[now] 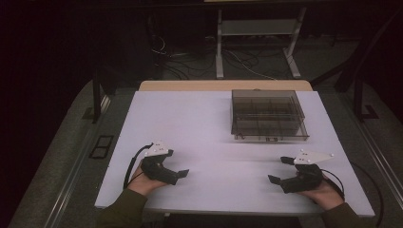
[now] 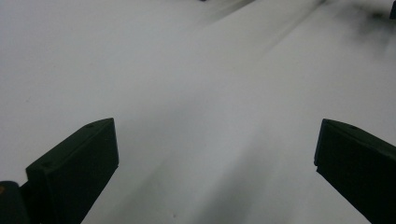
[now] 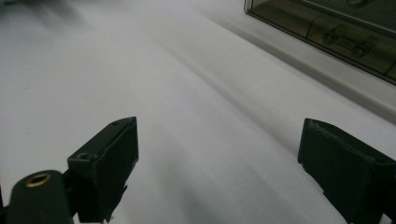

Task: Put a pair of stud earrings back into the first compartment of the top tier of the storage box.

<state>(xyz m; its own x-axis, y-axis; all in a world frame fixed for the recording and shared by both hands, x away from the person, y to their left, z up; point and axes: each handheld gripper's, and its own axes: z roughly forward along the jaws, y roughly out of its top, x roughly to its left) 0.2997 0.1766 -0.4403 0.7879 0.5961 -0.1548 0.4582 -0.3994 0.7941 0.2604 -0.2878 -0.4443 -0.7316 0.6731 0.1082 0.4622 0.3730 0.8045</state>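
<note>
Lab: white test table, floor cables.

Your left gripper and right gripper sit low near you, pointing inward at each other, jaws spread wide with nothing between them (both hands gripping from behind, sleeves at the bottom edge).

Olive sleeves; black grippers, blocky fingers, grey triangular plates, black cables.

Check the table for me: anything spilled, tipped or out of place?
Nothing stands out. The smoky transparent plastic compartment box sits flat and closed on the white table; both tools are open and empty.
</note>
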